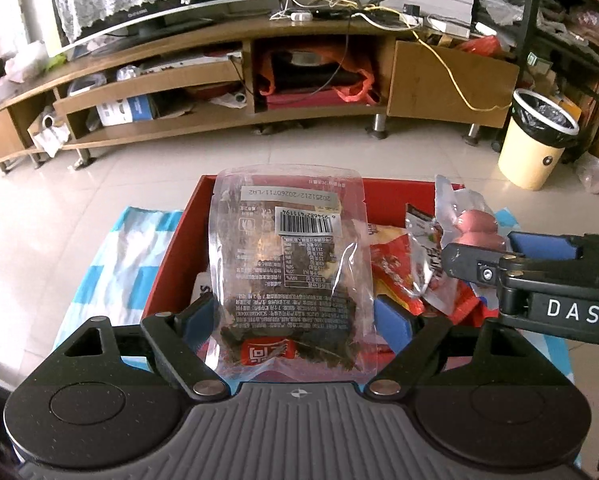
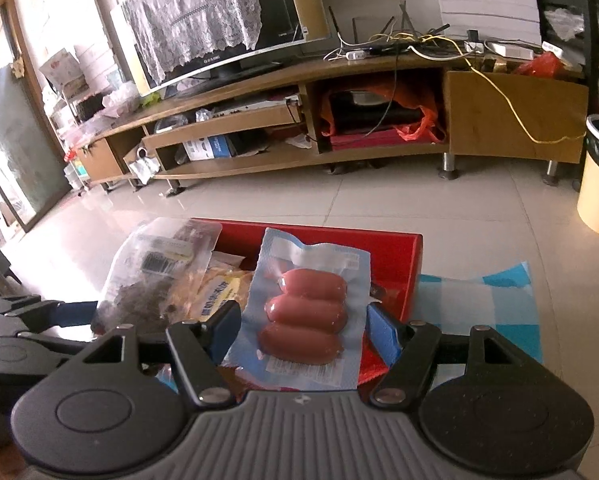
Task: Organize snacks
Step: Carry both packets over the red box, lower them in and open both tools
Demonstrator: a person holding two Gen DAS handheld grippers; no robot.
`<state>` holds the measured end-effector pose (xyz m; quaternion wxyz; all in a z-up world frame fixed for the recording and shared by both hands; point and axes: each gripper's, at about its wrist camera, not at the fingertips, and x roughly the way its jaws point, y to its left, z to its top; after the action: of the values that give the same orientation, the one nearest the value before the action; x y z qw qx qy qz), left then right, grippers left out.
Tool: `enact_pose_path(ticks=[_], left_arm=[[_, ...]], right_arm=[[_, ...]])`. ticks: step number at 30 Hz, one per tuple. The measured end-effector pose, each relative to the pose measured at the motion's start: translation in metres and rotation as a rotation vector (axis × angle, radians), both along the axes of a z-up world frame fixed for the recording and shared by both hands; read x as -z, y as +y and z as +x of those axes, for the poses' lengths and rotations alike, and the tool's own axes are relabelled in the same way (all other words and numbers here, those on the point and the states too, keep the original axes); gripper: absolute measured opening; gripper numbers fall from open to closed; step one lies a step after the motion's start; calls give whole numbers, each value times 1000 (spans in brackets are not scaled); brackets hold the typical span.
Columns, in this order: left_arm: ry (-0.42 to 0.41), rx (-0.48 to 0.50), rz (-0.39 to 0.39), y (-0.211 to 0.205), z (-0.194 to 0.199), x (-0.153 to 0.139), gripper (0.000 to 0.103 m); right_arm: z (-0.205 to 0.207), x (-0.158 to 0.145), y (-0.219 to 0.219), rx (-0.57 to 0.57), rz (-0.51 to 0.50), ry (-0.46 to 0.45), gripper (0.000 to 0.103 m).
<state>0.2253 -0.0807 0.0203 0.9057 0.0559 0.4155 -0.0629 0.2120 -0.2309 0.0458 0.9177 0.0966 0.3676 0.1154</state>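
Left gripper point(image 1: 295, 320) grips clear pouch point(image 1: 287, 256); right view shows sausage pack point(image 2: 303, 316), seemingly pinched.

Each gripper, the left gripper point(image 1: 295, 316) and the right gripper point(image 2: 301, 330), is built of black jointed arms pinned with silver rivets above a ribbed grey housing. The fingers point(image 1: 395, 324) are faced with blue pads. White letters "DAS" are printed beside a small screw.
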Motion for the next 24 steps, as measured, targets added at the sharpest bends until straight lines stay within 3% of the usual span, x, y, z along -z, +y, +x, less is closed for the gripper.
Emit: enact_pose_path(ticks=[6, 13, 19, 24], left_arm=[[16, -17, 23, 4, 9, 10, 92], [13, -45, 43, 5, 13, 10, 96], [-26, -64, 55, 6, 2, 0, 103], [-52, -70, 13, 10, -14, -12, 103]], right_arm=[[10, 12, -2, 16, -9, 35, 71], [13, 12, -1, 15, -8, 10, 71], [-5, 3, -1, 28, -15, -22, 72], [-27, -7, -3, 17, 13, -36, 72]])
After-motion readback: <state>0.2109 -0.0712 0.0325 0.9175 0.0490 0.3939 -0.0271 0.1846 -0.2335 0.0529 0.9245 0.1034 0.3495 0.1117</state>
